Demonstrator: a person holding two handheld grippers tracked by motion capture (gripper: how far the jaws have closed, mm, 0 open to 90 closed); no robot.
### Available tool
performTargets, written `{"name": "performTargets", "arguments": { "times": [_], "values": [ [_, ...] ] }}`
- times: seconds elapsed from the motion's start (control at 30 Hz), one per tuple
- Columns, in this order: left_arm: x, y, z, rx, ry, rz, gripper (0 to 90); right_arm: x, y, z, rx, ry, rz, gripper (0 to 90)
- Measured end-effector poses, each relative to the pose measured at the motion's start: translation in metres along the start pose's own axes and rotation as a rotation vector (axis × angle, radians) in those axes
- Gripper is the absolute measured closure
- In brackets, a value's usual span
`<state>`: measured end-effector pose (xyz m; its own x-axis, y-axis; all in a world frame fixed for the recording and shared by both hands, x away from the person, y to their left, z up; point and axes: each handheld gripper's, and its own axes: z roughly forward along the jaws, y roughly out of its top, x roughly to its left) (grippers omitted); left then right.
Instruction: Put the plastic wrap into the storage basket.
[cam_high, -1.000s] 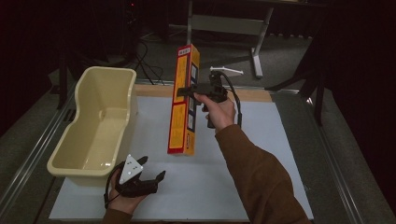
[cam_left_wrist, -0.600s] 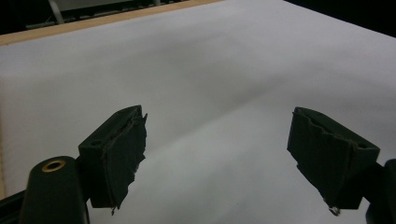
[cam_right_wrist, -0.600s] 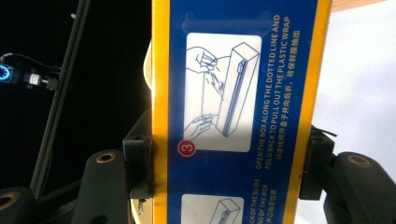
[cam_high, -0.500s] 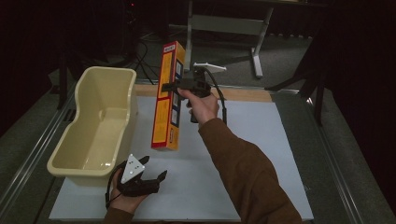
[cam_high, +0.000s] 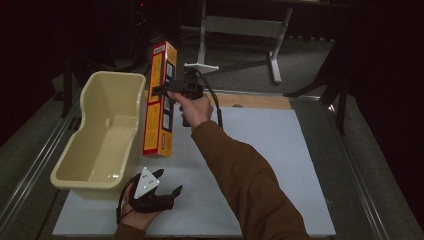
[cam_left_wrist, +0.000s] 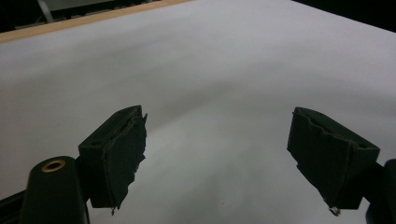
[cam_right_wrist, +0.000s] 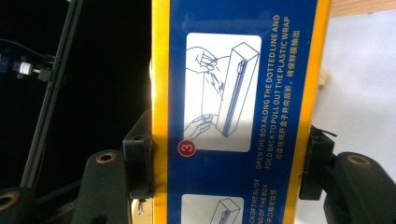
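Plastic wrap box (cam_high: 160, 100), tall, yellow and upright, stands left of centre in the high view, held above the white mat (cam_high: 280, 165) just right of the cream tub (cam_high: 100, 135). The right gripper (cam_high: 167, 91) clamps its upper half from the right. At lower left, the left gripper (cam_high: 170, 192) rests on the mat.

In the left gripper view, its jaws stand wide apart over bare mat.

In the right gripper view, the box (cam_right_wrist: 240, 112) fills the centre, both jaws pressed against its yellow edges.

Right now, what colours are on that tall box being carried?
The box is yellow-edged with a blue panel and white instruction pictures, clearest in the right gripper view.
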<state>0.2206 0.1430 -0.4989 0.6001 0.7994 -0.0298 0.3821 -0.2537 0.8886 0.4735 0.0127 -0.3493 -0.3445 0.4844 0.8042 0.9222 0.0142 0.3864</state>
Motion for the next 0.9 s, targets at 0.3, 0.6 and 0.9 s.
{"name": "performTargets", "arguments": {
  "times": [0.3, 0.6, 0.9],
  "values": [
    [0.001, 0.0, -0.002, -0.01, 0.0, -0.01, 19.2, 0.01, 0.0, 0.023, 0.017, 0.012, 0.02, 39.0],
    [0.0, 0.0, -0.005, -0.02, -0.002, -0.002, 19.2, 0.021, -0.004, 0.041, 0.026, 0.039, 0.036, 39.0],
    [-0.005, 0.0, -0.004, -0.018, -0.012, 0.015, 19.2, 0.028, -0.013, 0.059, 0.032, 0.033, 0.042, 39.0]
  ]
}}
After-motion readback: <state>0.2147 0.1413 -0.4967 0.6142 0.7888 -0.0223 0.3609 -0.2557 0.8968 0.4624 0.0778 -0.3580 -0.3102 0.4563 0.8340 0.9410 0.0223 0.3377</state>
